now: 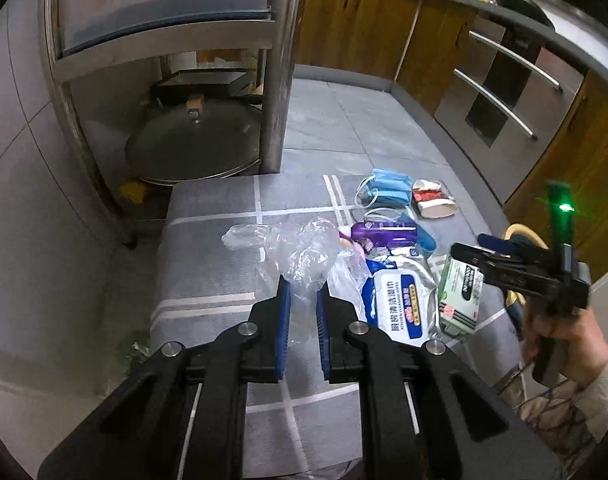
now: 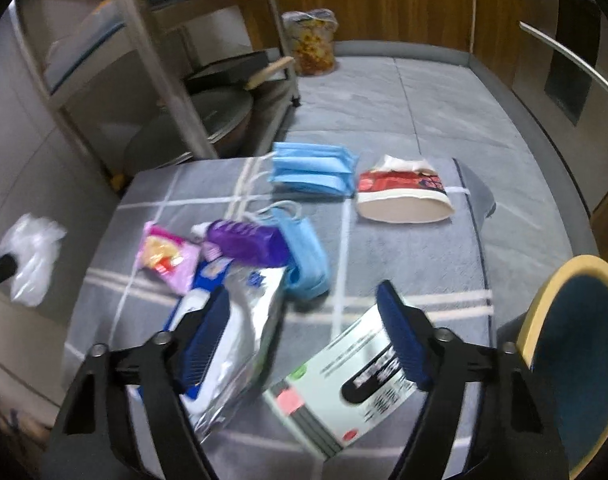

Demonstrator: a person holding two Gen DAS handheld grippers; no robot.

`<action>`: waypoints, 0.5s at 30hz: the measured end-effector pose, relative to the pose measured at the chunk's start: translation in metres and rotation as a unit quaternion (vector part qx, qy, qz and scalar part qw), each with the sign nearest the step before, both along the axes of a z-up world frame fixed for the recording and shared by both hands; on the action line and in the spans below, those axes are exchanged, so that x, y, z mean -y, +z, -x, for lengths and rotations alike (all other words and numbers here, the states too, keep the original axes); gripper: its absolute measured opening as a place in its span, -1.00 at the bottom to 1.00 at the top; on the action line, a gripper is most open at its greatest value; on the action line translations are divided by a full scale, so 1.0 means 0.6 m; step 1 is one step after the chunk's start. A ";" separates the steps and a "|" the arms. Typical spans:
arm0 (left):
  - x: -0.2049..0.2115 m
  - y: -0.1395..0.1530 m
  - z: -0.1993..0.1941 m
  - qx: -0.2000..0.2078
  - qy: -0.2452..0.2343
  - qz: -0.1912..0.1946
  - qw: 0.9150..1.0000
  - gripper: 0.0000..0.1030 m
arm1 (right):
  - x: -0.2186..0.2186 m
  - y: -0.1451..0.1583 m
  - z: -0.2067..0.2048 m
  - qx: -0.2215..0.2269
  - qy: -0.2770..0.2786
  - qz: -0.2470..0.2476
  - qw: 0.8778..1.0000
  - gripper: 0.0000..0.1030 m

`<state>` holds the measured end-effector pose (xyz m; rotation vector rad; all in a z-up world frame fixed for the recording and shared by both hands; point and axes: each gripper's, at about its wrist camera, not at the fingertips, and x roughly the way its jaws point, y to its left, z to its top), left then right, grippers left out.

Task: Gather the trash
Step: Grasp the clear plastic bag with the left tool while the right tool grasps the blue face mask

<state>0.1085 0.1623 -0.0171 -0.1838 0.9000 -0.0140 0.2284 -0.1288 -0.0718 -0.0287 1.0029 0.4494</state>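
A steel rack (image 1: 273,80) stands at the left, a glass pan lid (image 1: 191,144) leaning on its bottom shelf. Wooden cabinets (image 1: 356,20) line the back wall. A grey striped mat (image 2: 404,248) covers the floor, and a blue-seated chair (image 2: 576,352) sits far right.

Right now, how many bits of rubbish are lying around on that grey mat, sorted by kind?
Face masks: 2 (folded one, crumpled one)
Wrappers and packets: 3 (pink snack packet, purple wrapper, silver wipes pack)
Boxes: 2 (green and white box, red tissue pack)
Clear plastic bag: 1, held in the left gripper
Total: 8
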 end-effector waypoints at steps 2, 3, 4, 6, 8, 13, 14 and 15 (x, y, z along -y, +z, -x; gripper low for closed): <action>0.002 0.003 0.001 0.006 -0.001 0.003 1.000 -0.77 | 0.004 -0.013 -0.017 -0.010 -0.009 0.003 1.000 0.30; 0.004 0.006 0.000 0.010 -0.002 0.007 1.000 -0.77 | 0.005 -0.019 -0.024 -0.015 -0.010 0.004 1.000 0.26; 0.006 0.006 0.000 0.012 -0.003 0.009 1.000 -0.77 | 0.006 -0.025 -0.032 -0.021 -0.011 0.002 1.000 0.24; 0.013 0.005 -0.002 0.013 -0.008 0.011 1.000 -0.77 | 0.004 -0.033 -0.039 -0.028 -0.008 -0.003 1.000 0.24; 0.019 0.001 -0.004 0.012 -0.012 0.014 1.000 -0.77 | -0.004 -0.040 -0.044 -0.030 -0.003 -0.005 1.000 0.20; 0.028 -0.008 -0.008 0.006 -0.018 0.019 1.000 -0.77 | -0.012 -0.057 -0.049 -0.043 0.011 -0.001 0.999 -0.71; 0.029 -0.007 -0.008 0.006 -0.018 0.018 1.000 -0.77 | -0.009 -0.056 -0.047 -0.041 0.013 -0.004 0.999 -0.80; 0.030 -0.007 -0.009 0.007 -0.017 0.019 1.000 -0.77 | -0.007 -0.055 -0.044 -0.040 0.014 -0.004 0.999 -0.87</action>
